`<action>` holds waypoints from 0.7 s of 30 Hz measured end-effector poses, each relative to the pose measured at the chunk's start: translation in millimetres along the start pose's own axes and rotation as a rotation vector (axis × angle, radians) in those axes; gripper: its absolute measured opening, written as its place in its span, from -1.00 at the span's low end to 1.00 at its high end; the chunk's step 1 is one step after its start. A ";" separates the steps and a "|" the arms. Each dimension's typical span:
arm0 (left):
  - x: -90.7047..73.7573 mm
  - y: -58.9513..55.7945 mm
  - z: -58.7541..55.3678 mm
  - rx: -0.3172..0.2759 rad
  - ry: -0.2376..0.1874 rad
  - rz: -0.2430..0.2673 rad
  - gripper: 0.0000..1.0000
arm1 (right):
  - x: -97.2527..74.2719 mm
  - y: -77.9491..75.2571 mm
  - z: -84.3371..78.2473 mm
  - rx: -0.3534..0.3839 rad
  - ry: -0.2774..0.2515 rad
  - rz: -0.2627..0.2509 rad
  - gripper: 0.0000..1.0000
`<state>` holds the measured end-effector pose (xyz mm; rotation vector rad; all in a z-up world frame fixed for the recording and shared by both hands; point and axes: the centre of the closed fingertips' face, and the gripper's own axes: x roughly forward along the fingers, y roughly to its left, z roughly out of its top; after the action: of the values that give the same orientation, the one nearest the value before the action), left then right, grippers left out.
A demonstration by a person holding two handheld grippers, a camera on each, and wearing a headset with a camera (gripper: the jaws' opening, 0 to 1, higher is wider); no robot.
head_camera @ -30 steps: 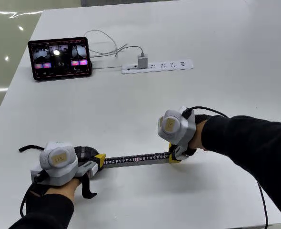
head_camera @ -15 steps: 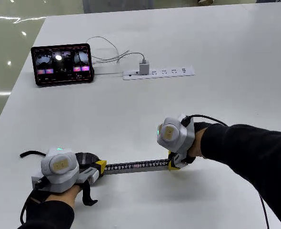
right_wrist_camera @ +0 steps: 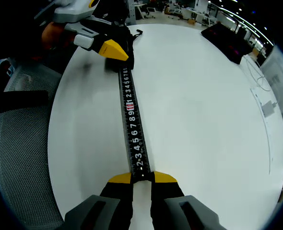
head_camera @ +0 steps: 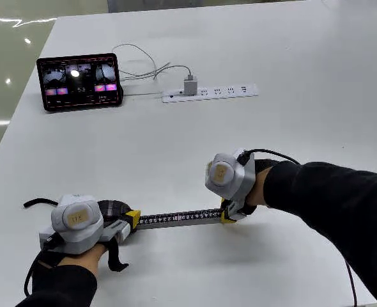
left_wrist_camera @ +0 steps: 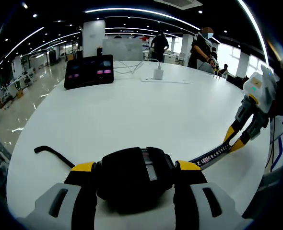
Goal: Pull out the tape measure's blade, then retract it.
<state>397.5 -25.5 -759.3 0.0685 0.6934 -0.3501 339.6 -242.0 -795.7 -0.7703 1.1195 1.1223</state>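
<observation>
Head view shows flat numbered blade (head_camera: 176, 218), round case (head_camera: 112, 208).

The head view looks from above, forward and down onto the white table (head_camera: 252, 57), not very near. The left gripper view sits low, close behind the tape measure (left_wrist_camera: 134, 177), and faces across the table to the tablet (left_wrist_camera: 89, 71). The right gripper view looks the other way along the blade (right_wrist_camera: 132, 129), close over it. All three share this blade.
</observation>
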 end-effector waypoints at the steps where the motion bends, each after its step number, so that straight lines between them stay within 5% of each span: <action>1: -0.1 -0.1 0.0 0.000 -0.001 0.000 0.20 | 0.1 0.0 0.3 -0.003 0.000 0.000 -0.82; 21: 0.0 -0.8 -0.3 -0.001 0.003 -0.001 0.20 | 2.2 1.7 8.7 -0.004 -0.007 0.002 -0.82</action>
<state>397.0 -26.2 -759.5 0.0672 0.6962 -0.3508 340.6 -232.9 -795.1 -0.7679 1.1121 1.1286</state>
